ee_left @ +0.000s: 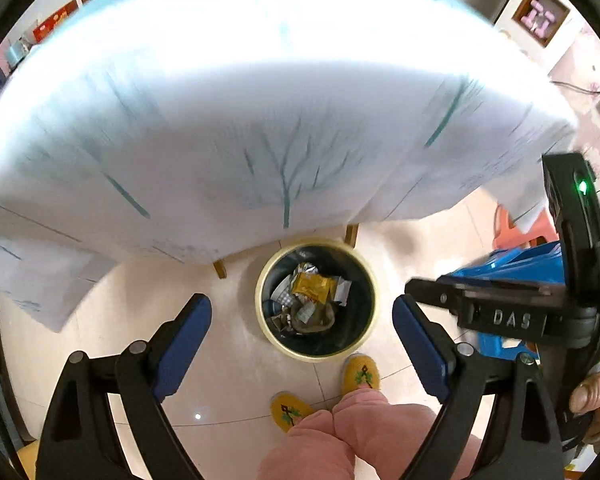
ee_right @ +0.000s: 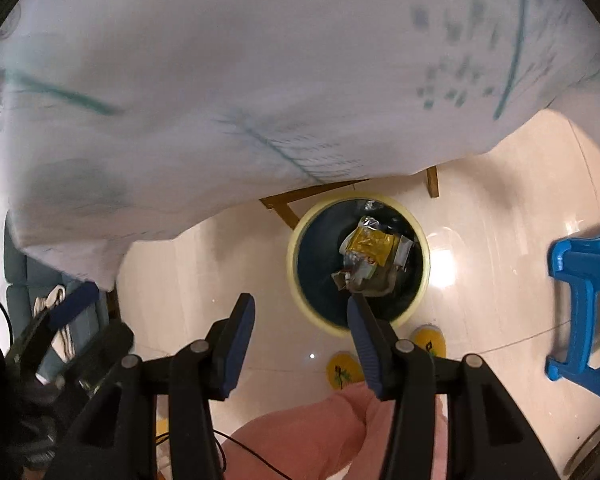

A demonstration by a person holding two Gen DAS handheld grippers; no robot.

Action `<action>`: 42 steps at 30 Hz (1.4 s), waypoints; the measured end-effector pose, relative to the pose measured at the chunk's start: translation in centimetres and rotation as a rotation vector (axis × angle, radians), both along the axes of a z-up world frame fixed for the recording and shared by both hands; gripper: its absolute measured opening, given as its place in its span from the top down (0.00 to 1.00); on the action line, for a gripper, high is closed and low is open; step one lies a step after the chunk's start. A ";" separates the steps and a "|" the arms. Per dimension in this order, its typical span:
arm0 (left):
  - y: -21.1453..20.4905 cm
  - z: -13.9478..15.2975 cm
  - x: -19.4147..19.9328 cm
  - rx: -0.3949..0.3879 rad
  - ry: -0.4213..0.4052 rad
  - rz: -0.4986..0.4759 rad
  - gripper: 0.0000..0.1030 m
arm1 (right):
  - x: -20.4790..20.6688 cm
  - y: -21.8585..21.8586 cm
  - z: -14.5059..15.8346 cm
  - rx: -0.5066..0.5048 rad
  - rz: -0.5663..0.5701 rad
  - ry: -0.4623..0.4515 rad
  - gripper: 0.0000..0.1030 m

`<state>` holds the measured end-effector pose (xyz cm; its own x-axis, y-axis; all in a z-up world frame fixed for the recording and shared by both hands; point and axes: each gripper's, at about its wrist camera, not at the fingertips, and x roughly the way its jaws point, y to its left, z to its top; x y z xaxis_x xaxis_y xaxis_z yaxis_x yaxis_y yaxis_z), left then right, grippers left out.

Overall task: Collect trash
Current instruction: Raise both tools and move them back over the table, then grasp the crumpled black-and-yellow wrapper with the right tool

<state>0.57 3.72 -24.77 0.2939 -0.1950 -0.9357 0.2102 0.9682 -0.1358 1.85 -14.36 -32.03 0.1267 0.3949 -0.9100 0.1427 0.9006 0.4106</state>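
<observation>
A round bin [ee_left: 265,320] with a pale yellow rim and dark inside stands on the floor below the table's edge. Crumpled wrappers [ee_left: 314,286], one gold, lie in it. My left gripper [ee_left: 302,316] hangs above the bin, wide open, with nothing between its blue pads. In the right wrist view the same bin [ee_right: 300,276] and its wrappers [ee_right: 370,246] show ahead. My right gripper [ee_right: 300,312] is open above the bin's near rim, empty. The right gripper's body [ee_left: 512,318] shows at the right of the left wrist view.
A table under a white cloth with green leaf prints [ee_left: 260,120] overhangs the bin; its wooden legs [ee_right: 288,204] stand behind. A blue plastic stool [ee_right: 580,292] is to the right. The person's pink-trousered knees [ee_left: 352,432] and yellow slippers [ee_left: 362,372] are just before the bin.
</observation>
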 end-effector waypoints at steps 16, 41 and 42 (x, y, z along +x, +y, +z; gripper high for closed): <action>1.0 19.9 1.1 -0.057 -0.206 -0.041 0.12 | 0.7 -0.3 23.0 -0.018 0.024 -0.277 0.53; 0.7 31.6 8.9 -0.068 -0.424 -0.041 0.12 | 7.7 -0.5 36.8 -0.103 0.017 -0.640 0.53; 0.4 31.5 9.5 -0.062 -0.423 -0.040 0.12 | 8.7 -0.8 36.9 -0.107 0.025 -0.643 0.53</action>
<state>10.07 4.07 6.75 0.6406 -0.2665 -0.7202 0.2972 0.9508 -0.0875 10.59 -15.12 4.86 0.6511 0.3164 -0.6899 -0.1234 0.9410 0.3152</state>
